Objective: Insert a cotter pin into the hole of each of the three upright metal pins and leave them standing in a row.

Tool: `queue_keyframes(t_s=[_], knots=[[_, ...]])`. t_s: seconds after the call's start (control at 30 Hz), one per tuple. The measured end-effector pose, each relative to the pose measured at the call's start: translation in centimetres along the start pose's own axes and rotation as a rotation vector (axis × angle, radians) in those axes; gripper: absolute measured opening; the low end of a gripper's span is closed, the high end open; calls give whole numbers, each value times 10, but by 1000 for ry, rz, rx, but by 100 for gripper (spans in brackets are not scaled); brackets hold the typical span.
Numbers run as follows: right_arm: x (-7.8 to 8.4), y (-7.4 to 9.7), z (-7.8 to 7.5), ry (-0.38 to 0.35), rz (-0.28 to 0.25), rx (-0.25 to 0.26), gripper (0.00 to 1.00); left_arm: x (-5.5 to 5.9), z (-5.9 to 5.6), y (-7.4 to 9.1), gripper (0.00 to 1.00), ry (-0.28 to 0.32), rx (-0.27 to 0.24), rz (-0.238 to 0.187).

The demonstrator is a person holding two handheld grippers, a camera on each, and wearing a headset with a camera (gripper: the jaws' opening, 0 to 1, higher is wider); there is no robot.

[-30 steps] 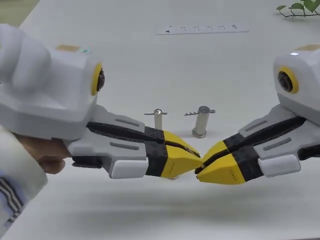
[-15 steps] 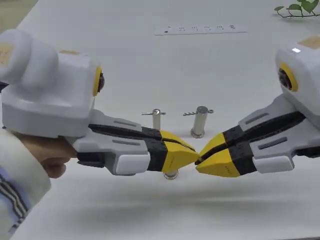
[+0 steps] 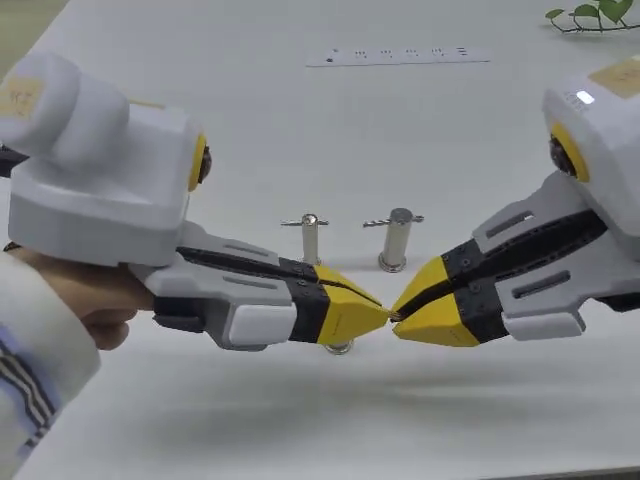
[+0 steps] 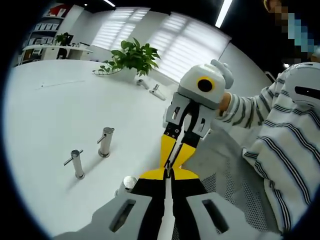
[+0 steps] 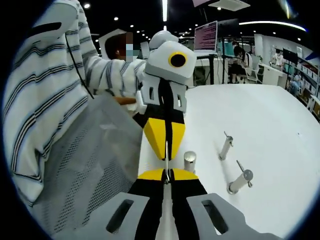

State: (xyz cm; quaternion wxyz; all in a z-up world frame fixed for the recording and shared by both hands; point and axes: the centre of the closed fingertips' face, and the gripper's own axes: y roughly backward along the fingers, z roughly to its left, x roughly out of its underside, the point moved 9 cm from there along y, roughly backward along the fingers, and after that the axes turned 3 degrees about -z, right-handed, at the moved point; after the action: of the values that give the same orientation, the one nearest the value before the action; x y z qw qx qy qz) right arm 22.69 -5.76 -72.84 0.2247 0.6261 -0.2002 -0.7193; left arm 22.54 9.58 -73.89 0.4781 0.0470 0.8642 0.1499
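Note:
My left gripper (image 3: 384,313) and right gripper (image 3: 396,316) meet tip to tip above the white table, both with jaws closed. A thin wire cotter pin (image 5: 166,159) bridges the two tips, and each seems to pinch one end. Just under the left gripper's yellow fingers (image 3: 345,310) stands a bare metal pin (image 3: 340,347), seen as a round top in the gripper views (image 4: 129,182) (image 5: 189,161). Behind it stand two upright metal pins (image 3: 310,238) (image 3: 397,240), each with a cotter pin through its head.
A flat white strip with dark marks (image 3: 398,56) lies far back on the table, and a green plant (image 3: 592,14) sits at the far right corner. A person in a striped shirt (image 4: 280,130) sits close by the near table edge.
Both grippers stay tip to tip. The right gripper has tilted a little steeper, and more of the bare pin's base shows under the left gripper.

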Motion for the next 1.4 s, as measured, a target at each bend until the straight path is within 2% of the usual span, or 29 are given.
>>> queue_keyframes(t_s=[0.1,0.17,0.3,0.37,0.4,0.57,0.67,0.77,0.83,0.87,0.9,0.97,1.07,1.13,1.23,1.33,1.4], knots=[[0,1,0,-8,7,-11,5,1,-2,-2,0,-19,0,23],[2,0,1,-14,11,-17,5,1,-4,-2,0,-52,3,31],[3,0,2,-29,10,-35,5,1,-7,-3,0,-89,13,35],[3,0,2,-36,8,-43,4,0,-8,-3,0,-135,18,39],[3,0,2,-36,8,-46,4,0,-9,-4,0,-188,25,41],[3,1,2,-26,10,-47,4,0,-11,-4,0,-233,34,39],[3,3,1,-29,5,-38,3,-2,-10,-5,0,-296,36,28],[3,3,1,-12,16,-28,3,-3,-10,-6,1,-386,36,22],[3,3,0,-6,26,-25,3,-1,-11,-7,1,-371,32,23],[3,3,0,-5,30,-20,3,-2,-10,-7,1,-341,12,10],[3,2,-1,-5,33,-17,3,-3,-10,-8,2,-341,11,-10],[5,1,-2,0,51,-10,3,-7,-8,-6,4,-380,-19,-53],[8,-1,-4,10,83,2,3,-9,-3,-2,16,-410,-84,-75],[10,-2,-6,17,108,15,3,-8,0,1,21,-408,-102,-79],[12,-3,-12,27,143,34,3,-4,5,4,23,-401,-134,-65],[12,-5,-17,27,167,61,3,4,17,7,26,-417,-207,-13],[13,-5,-21,30,188,81,3,9,20,7,27,-405,-206,1]])
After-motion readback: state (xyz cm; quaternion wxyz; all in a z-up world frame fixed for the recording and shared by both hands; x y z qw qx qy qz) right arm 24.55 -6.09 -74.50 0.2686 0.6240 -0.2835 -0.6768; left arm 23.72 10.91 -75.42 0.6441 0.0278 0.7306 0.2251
